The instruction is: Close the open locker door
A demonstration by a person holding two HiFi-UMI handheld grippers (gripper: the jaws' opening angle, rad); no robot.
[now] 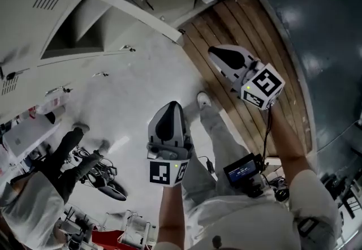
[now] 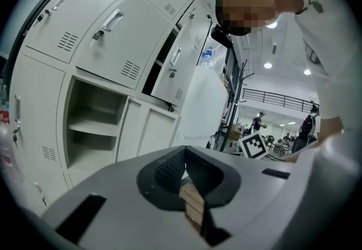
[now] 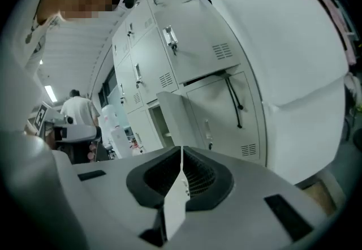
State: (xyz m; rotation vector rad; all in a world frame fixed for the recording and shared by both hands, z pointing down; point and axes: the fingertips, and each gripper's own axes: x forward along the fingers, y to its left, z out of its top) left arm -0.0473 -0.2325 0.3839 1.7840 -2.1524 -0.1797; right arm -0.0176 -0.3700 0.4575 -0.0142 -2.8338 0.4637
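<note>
The left gripper [image 2: 185,155] had its jaws pressed together with nothing between them, and the right gripper [image 3: 181,155] was the same, its pads meeting along a thin seam. Neither one needed to pinch anything, I judge, since a door can be swung to with a blunt closed tip, so keeping the jaws together made a firm nose to push with. In the head view both tools were held out in front of the person's body, the left over the pale floor [image 1: 141,85] and the right over the strip of wooden boards [image 1: 249,34], each pointing toward the bank of lockers [image 2: 107,28] and well apart from it. No contact had been made. The open locker door [image 3: 171,121] stood out from the lower row, turned edge-on toward the right gripper view, with dark space behind it. The left gripper view looked into a bare compartment [image 2: 93,119] with one shelf across it, which is probably the opening that door belongs to, though I cannot be sure of this. The right gripper seemed the better placed for the push, as it faced the door's outer side. Another person [image 1: 62,158] crouched near equipment at the left, well clear of the door's swing. The task had not yet begun in earnest.
</note>
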